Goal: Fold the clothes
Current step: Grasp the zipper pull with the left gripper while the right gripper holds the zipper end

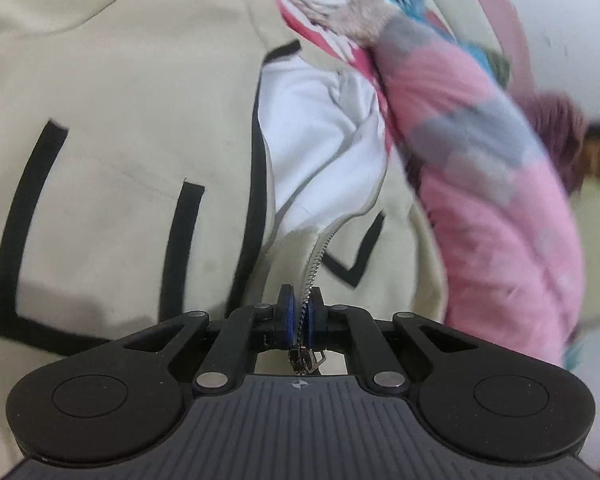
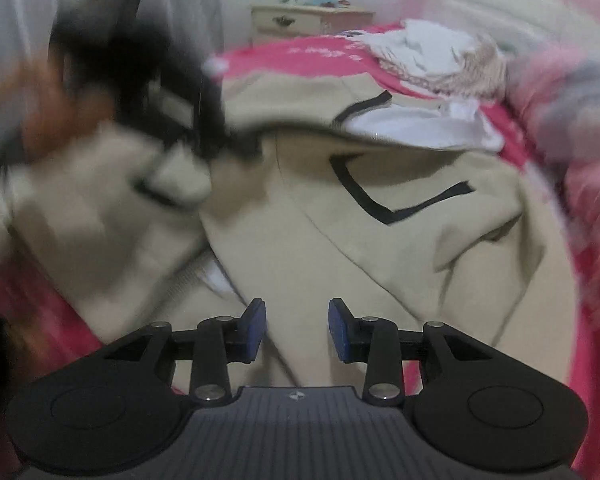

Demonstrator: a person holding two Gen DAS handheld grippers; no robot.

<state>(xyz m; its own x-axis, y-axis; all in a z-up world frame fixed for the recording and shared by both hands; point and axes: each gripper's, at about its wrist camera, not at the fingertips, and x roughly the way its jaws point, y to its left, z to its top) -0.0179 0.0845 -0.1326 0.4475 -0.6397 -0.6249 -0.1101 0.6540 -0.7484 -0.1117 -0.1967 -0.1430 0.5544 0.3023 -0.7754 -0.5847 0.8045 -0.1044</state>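
Left gripper (image 1: 300,312) jaws clenched on zipper (image 1: 315,256) edge, controlling beige jacket (image 1: 120,120) front for folding; right gripper (image 2: 297,330) jaws released, empty above jacket on bed (image 2: 300,60).

A beige zip jacket (image 1: 132,140) with black stripes and white lining lies rumpled and half open on the pink bed (image 2: 300,56).

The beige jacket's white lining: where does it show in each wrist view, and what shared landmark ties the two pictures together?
Left wrist: white lining sits at centre, above the zipper on which the left gripper jaws are shut.
Right wrist: white lining lies upper right of centre, under the lifted jacket edge.
Shared landmark: black V-shaped stripe on the beige jacket.
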